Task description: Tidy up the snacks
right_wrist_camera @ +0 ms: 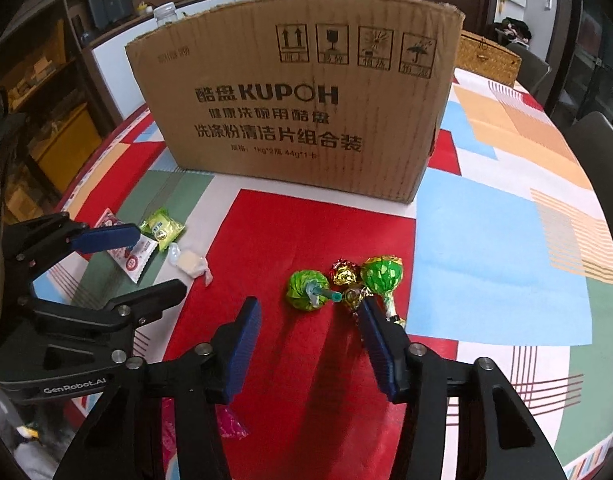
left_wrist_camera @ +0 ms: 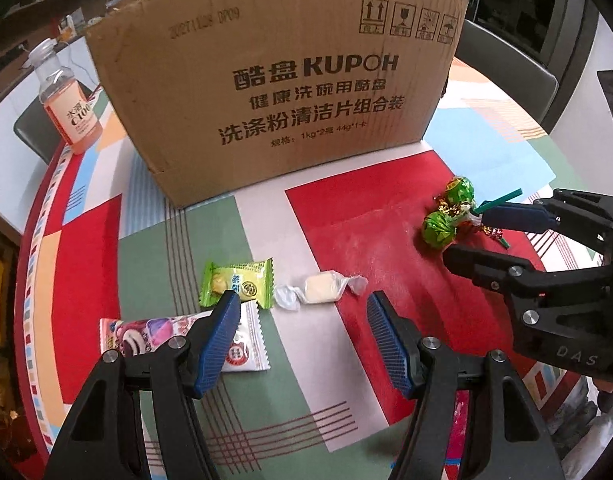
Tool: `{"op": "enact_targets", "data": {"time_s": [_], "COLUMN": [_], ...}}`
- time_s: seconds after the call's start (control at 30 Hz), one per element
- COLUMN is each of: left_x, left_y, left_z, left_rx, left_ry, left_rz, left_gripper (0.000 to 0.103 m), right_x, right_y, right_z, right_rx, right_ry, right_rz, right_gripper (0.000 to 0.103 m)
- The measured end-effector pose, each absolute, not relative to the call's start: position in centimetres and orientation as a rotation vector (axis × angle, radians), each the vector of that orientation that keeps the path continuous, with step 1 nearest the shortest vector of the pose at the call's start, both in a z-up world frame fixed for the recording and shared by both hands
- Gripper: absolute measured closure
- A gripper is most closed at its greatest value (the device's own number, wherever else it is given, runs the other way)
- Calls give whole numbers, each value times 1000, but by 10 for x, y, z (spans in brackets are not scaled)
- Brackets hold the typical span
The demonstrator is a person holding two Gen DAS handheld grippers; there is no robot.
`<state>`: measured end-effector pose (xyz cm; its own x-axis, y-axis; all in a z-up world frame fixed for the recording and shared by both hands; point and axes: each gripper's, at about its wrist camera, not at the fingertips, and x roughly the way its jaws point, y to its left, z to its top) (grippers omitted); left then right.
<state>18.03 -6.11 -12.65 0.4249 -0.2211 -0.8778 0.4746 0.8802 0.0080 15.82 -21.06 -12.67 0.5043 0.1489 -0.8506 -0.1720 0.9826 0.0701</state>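
On the left, the left gripper (left_wrist_camera: 302,300) hovers with jaws apart and empty over a green packet (left_wrist_camera: 236,283), a white packet (left_wrist_camera: 246,344) and a clear-wrapped candy (left_wrist_camera: 320,289). Behind stands a cardboard box (left_wrist_camera: 274,92). On the right, the right gripper (right_wrist_camera: 310,308) is spread and empty by two green lollipops (right_wrist_camera: 306,286).

Both grippers, left gripper (left_wrist_camera: 304,300) and right gripper (right_wrist_camera: 310,306), are built of black plastic, with ribbed blue pads (left_wrist_camera: 386,344), silver screws (left_wrist_camera: 429,342) and white lettering (right_wrist_camera: 74,389).

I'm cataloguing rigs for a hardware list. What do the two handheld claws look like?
Both claws, left and right, match: matte black angular linkage arms with silver pivot bolts, each ending in two blue ribbed finger pads. White "GenRobot.AI" lettering marks the left body, "DAS" the right. No cables, hands or sleeves show.
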Motion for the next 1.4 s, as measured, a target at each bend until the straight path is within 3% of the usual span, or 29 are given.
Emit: {"op": "enact_targets", "data": {"time_s": [0.4, 0.63, 0.8, 0.9, 1.4], "left_x": [197, 202, 199, 201, 200], "left_y": [-61, -63, -69, -70, -56], "left_z": [-140, -141, -139, -139, -131], "left_rx": [250, 237, 242, 224, 153], "left_ry": [1081, 1063, 1060, 1067, 1068], "left_rz": [-455, -451, -465, -458, -465], "left_gripper": [53, 54, 72, 77, 84], "right_x": [170, 172, 170, 172, 174], "right_y": [-204, -201, -202, -201, -197], "right_z": [-130, -131, -131, -135, -140], "right_rx": [-49, -71, -54, -45, -32], "right_ry": [1014, 1007, 1014, 1028, 1033], "right_rz": [201, 203, 230, 238, 235], "right_gripper": [60, 63, 70, 71, 76]}}
